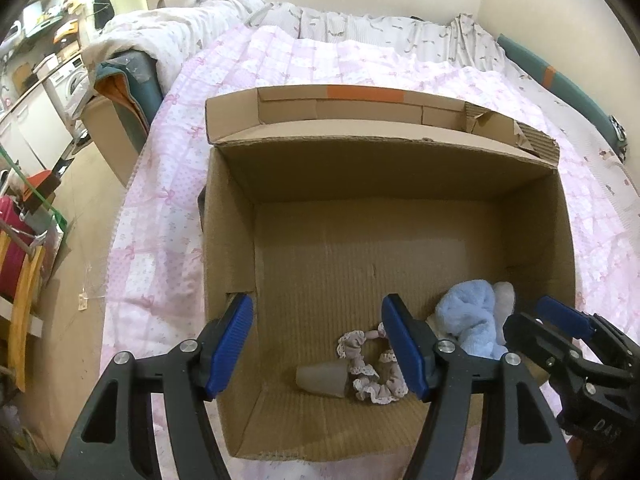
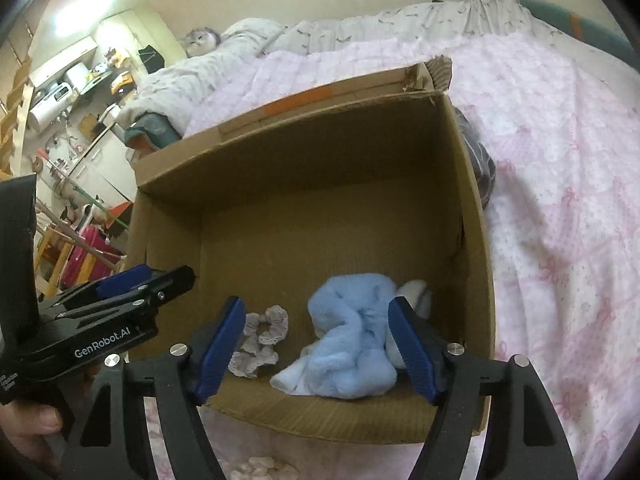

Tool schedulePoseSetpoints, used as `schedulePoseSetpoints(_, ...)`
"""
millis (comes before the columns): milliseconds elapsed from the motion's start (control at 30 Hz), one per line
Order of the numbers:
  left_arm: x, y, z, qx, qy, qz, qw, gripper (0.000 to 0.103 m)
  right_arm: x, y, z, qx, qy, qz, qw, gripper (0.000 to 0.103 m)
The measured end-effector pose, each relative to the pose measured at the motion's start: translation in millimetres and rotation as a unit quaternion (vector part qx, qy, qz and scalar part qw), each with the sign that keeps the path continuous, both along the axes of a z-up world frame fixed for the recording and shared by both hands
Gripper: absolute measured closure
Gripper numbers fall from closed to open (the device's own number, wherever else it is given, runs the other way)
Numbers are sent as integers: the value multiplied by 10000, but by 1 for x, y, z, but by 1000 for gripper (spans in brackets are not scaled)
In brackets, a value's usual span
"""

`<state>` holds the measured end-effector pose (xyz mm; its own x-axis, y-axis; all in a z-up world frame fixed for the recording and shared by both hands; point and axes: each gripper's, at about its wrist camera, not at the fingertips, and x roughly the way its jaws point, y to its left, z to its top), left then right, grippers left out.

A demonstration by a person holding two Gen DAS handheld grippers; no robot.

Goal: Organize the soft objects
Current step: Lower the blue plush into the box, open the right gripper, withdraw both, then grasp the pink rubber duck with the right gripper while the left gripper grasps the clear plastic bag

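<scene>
Blue towel (image 2: 352,344) is partly hidden by the right tongs (image 2: 316,344), held wide open and empty. Scrunchie (image 1: 370,368) is half covered by the left tongs (image 1: 316,344), likewise open, inside the cardboard box (image 1: 228,240).

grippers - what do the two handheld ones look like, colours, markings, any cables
Both match: the left gripper and the right gripper have black plastic arms with cut-out slots, silver round bolt heads at the pivots, and ribbed blue pads on the fingertips. The left gripper's black body carries white "GenRobot.AI" lettering. No cables are visible. A bare thumb shows below it; no sleeve is in view.
</scene>
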<state>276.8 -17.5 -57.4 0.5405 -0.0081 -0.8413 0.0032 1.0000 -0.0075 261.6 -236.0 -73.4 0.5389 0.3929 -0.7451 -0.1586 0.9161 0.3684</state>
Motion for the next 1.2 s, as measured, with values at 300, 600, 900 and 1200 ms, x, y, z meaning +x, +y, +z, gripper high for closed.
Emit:
schedulePoseSetpoints(300,-23,6,19,-75,-148,-65,9998,39,-20,-6,12,65,-4,-60,10000,25)
schedulePoseSetpoints(600,-67,25,31,-137,-279,-276,9991,39,-56,1,16,12,21,-5,10000,25)
schedulePoseSetpoints(900,-108,63,26,-362,-193,114,9991,39,-91,7,18,-111,61,121,9998,25)
schedulePoseSetpoints(1200,-131,79,16,-515,-169,397,9977,39,-121,0,13,-105,305,-17,9995,25)
